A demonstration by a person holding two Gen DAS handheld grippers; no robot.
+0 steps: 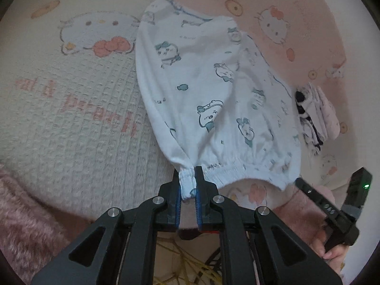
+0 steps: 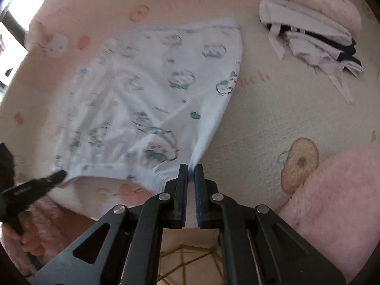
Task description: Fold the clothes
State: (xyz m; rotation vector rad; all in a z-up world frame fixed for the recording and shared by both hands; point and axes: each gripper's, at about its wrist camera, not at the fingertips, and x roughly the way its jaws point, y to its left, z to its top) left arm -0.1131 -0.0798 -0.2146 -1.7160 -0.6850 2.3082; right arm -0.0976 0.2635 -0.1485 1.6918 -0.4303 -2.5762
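Note:
White child's pants [image 1: 209, 90] with a blue cartoon print lie spread on the bed cover, their elastic waistband toward me. My left gripper [image 1: 188, 177] is shut on one bunched end of the waistband. My right gripper [image 2: 191, 169] is shut on the other end of the pants [image 2: 152, 90]. In the left wrist view the right gripper [image 1: 299, 181] shows at the right edge, at the waistband's far corner. The left gripper [image 2: 60, 174] shows at the left edge of the right wrist view, touching its corner. The waistband hangs slightly slack between the two.
A pile of folded clothes [image 2: 311, 28], white, pink and black, lies at the back right, also seen as the pile [image 1: 313, 114] in the left wrist view. The cream and pink cartoon bed cover [image 1: 78, 123] spreads all around. Pink fluffy sleeves [image 2: 332, 204] frame the near edge.

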